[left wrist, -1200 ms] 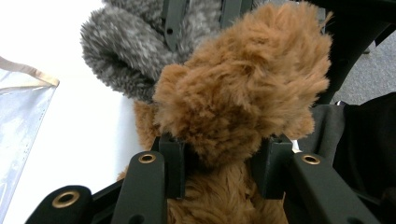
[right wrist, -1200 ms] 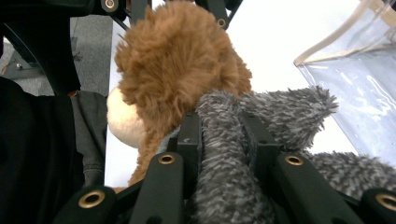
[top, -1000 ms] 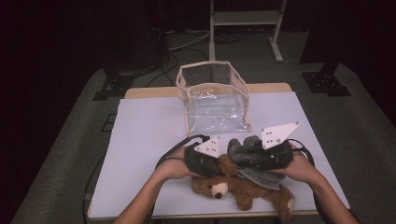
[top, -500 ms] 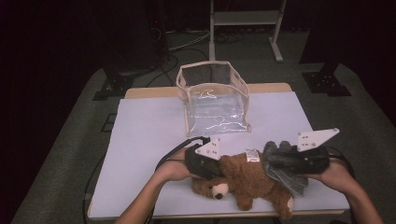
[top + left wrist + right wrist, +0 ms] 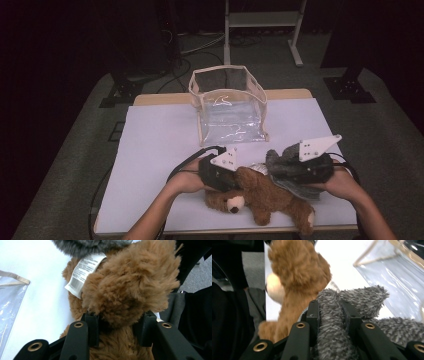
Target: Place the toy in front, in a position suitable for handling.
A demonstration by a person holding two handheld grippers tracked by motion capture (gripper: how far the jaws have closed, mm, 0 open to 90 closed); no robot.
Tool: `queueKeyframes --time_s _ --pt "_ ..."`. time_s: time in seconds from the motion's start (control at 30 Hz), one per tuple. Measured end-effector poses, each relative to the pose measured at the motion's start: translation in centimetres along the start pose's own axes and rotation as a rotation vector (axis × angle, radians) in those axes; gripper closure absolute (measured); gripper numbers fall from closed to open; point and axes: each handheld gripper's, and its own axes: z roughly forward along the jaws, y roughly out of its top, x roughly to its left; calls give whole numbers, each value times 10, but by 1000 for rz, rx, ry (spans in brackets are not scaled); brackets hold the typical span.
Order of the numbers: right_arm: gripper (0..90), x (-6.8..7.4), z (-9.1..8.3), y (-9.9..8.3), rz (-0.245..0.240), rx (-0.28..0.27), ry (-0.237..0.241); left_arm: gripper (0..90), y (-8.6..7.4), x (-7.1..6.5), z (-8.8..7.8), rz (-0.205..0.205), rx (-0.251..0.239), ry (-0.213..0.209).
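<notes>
A brown teddy bear point(image 5: 265, 200) lies on its side near the front edge of the white table point(image 5: 160, 150). My left gripper point(image 5: 227, 177) is shut on the bear's fur; in the left gripper view its jaws point(image 5: 120, 322) pinch a tuft of the brown bear point(image 5: 130, 282) just below a white sewn-in label point(image 5: 85, 273). My right gripper point(image 5: 295, 170) is shut on a grey plush toy point(image 5: 280, 160) held just above and to the right of the bear. In the right gripper view its jaws point(image 5: 329, 312) squeeze the grey plush point(image 5: 362, 300), with the bear point(image 5: 297, 270) behind.
A clear plastic bag with beige trim point(image 5: 230, 107) stands open at the table's middle back, also seen as the bag point(image 5: 397, 282) and the bag point(image 5: 10, 300). Cables trail from both grippers. A metal stand point(image 5: 262, 20) is on the floor beyond the table.
My right gripper swung the grey plush out to the right off the bear, then came partway back left. The left gripper and the bear have stayed put.
</notes>
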Motion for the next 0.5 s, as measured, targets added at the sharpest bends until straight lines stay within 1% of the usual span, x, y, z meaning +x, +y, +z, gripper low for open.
queueKeyframes --time_s 0.07,0.17,0.23,0.3,0.4,0.5 --pt "712 -2 5 -1 17 -8 14 607 0 1 0 -3 2 0" --pt "718 -3 11 -11 58 13 34 585 2 1 0 5 -1 -8" --pt "723 -2 11 -19 75 7 44 559 3 0 -3 6 -11 -11" --pt "725 0 8 -23 82 -1 43 529 3 1 -8 3 -12 -5" --pt "727 2 8 -25 81 5 37 445 1 3 -19 -18 -13 16" --pt "727 3 8 -28 83 -5 40 364 -4 6 -26 -54 -15 17"
